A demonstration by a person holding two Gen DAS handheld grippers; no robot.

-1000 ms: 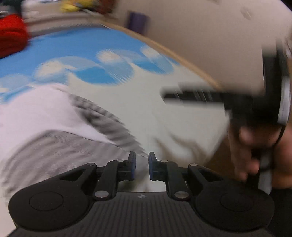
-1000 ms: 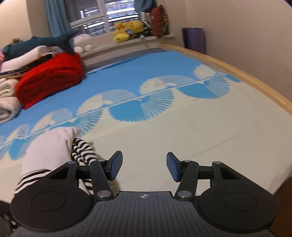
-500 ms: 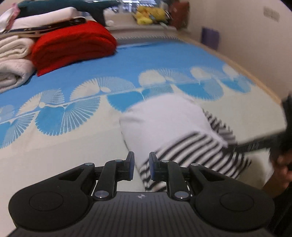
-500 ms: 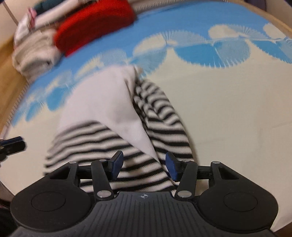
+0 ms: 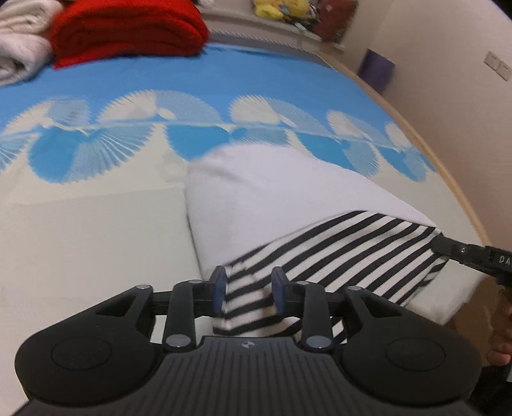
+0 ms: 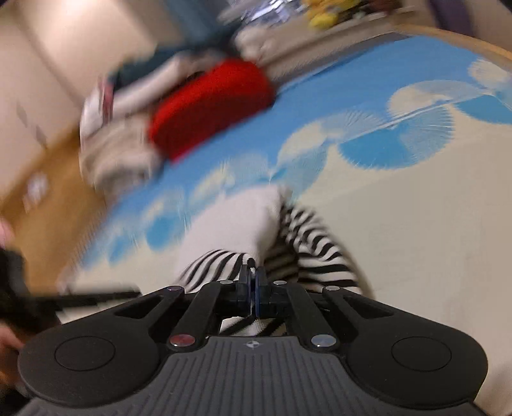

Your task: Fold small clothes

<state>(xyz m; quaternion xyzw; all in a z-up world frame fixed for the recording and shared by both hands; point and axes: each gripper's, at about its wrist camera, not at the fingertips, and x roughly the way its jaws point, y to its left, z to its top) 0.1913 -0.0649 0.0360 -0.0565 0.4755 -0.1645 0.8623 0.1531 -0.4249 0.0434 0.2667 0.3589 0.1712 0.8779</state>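
A small garment, white with a black-and-white striped part [image 5: 336,256], lies on the bed near its front edge. My left gripper [image 5: 248,292] is open, its fingers either side of the striped hem at the garment's near left corner. My right gripper [image 6: 255,288] is shut on the striped edge of the same garment [image 6: 224,230]. In the left wrist view the right gripper's fingers [image 5: 454,249] pinch the garment's right corner. The right wrist view is blurred.
The bed cover [image 5: 96,224] is cream with a blue fan pattern. A folded red blanket [image 5: 128,28] and white towels [image 5: 19,19] are stacked at the far left. Plush toys [image 5: 278,8] sit on the windowsill. The wooden bed edge [image 5: 448,179] runs along the right.
My right gripper has closed on the garment's striped edge. My left gripper has opened wider and moved in around the striped hem.
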